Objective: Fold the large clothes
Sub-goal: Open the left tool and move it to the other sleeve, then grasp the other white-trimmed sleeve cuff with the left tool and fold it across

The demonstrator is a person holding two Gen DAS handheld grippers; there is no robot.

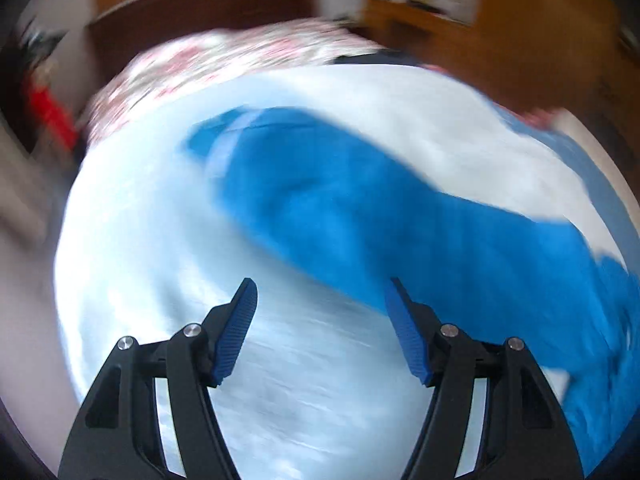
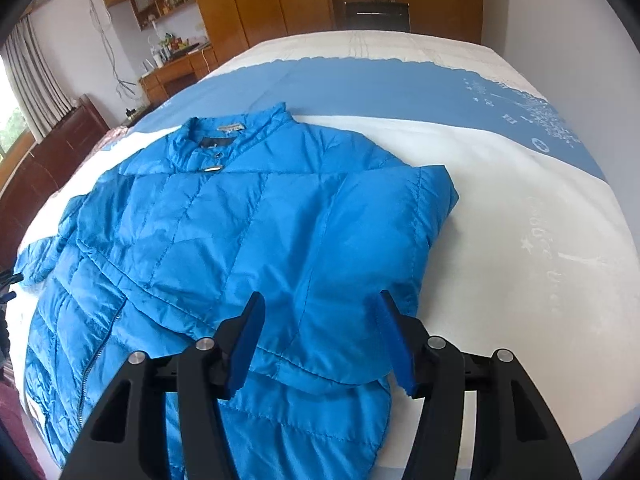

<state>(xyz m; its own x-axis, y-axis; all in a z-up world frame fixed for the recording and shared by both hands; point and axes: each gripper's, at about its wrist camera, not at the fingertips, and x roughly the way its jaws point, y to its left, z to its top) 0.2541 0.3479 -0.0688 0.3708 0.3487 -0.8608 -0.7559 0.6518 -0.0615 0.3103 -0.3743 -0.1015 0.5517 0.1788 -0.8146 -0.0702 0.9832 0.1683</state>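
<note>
Looking at the jacket spread on the bed, right sleeve folded across its chest: puffy, light, slick, I judge. Both tools, left and right, stand apart, empty. I'd pinch seams or the hem.

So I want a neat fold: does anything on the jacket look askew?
Yes. On the blue jacket, one sleeve is folded across the front, while the other sleeve sprawls off the far side, unfolded.
</note>
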